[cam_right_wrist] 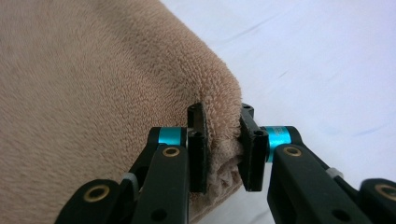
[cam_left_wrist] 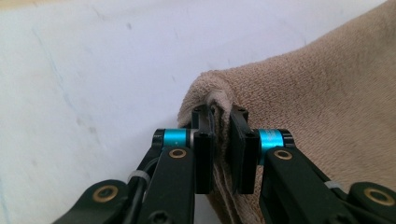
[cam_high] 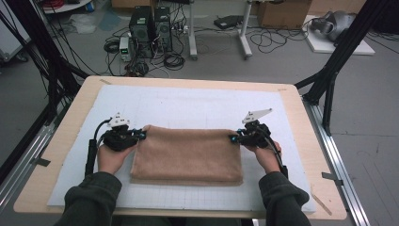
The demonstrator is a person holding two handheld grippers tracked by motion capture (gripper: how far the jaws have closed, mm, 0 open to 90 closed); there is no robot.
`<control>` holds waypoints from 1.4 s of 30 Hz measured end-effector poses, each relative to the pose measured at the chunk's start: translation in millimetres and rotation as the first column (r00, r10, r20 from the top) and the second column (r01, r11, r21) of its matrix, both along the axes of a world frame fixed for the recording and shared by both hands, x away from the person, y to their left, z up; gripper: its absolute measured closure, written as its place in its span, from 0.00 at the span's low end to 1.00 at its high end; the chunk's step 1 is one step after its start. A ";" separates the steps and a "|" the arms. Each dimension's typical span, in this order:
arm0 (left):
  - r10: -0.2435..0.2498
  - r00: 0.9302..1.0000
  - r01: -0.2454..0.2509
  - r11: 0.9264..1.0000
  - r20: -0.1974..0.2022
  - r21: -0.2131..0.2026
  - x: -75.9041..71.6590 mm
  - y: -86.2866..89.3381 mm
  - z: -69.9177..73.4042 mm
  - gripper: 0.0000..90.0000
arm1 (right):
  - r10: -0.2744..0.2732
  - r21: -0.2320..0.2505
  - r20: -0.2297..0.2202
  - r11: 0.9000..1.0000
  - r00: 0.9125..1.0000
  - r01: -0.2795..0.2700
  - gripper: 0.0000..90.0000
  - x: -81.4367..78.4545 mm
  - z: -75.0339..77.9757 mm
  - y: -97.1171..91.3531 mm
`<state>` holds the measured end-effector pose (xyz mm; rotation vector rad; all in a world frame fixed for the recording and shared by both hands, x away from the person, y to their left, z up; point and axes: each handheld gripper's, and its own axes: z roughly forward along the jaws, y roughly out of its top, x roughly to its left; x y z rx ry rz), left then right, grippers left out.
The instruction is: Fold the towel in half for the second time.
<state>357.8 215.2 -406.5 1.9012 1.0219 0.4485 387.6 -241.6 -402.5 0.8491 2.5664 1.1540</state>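
My counter (cam_high: 66, 141) is pale wood with rounded corners. A white gridded mat (cam_high: 188, 106) covers nearly all of it, leaving bare wood as a border. On the mat, toward six o'clock from its middle, lies a folded tan towel (cam_high: 188, 157), its long edges running from nine to three o'clock.

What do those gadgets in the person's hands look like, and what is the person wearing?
Each gripper, left and right, is black, with two flat black jaws, bright blue rings and brass-coloured pins. A pale three-cornered plate tops each, and a black cable trails back. The sleeves are dark green.
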 end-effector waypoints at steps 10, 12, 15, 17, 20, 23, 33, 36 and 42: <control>0.102 0.994 -0.104 0.994 0.032 0.042 48.8 -6.2 28.3 0.77 | -0.095 -0.020 0.091 0.995 0.991 0.097 0.68 46.0 42.4 4.8; 0.096 0.995 -0.096 0.995 0.005 0.008 51.2 -2.3 25.0 0.69 | -0.123 0.008 0.064 0.992 0.990 0.123 0.63 50.9 40.5 4.1; 0.069 0.998 -0.068 0.997 -0.008 0.043 45.4 -0.1 19.0 0.65 | -0.099 -0.003 0.036 0.995 0.994 0.099 0.61 48.8 34.4 8.2; 0.060 0.998 -0.060 0.997 -0.010 0.041 39.8 2.1 13.7 0.64 | -0.087 -0.012 0.041 0.996 0.995 0.087 0.60 44.8 29.3 10.1; 0.049 0.999 -0.048 0.998 -0.021 0.043 31.2 6.3 7.4 0.63 | -0.084 -0.015 0.022 0.996 0.996 0.084 0.58 39.0 22.0 11.8; 0.029 0.999 -0.029 1.000 -0.037 0.009 24.2 10.8 5.3 0.61 | -0.088 0.005 0.010 0.996 0.996 0.088 0.52 34.2 19.2 11.6; -0.007 1.000 0.007 1.000 -0.029 0.010 10.8 12.9 6.8 0.43 | -0.087 0.060 0.013 0.994 0.996 0.086 0.28 23.7 26.3 20.7; -0.025 1.000 0.025 1.000 -0.018 0.011 6.9 11.8 8.7 0.39 | -0.077 0.065 0.008 0.995 0.997 0.077 0.25 20.8 27.6 23.7; -0.023 1.000 0.023 1.000 -0.002 0.006 0.8 14.1 7.9 0.29 | -0.071 0.063 0.023 0.996 0.997 0.069 0.20 15.7 30.6 27.5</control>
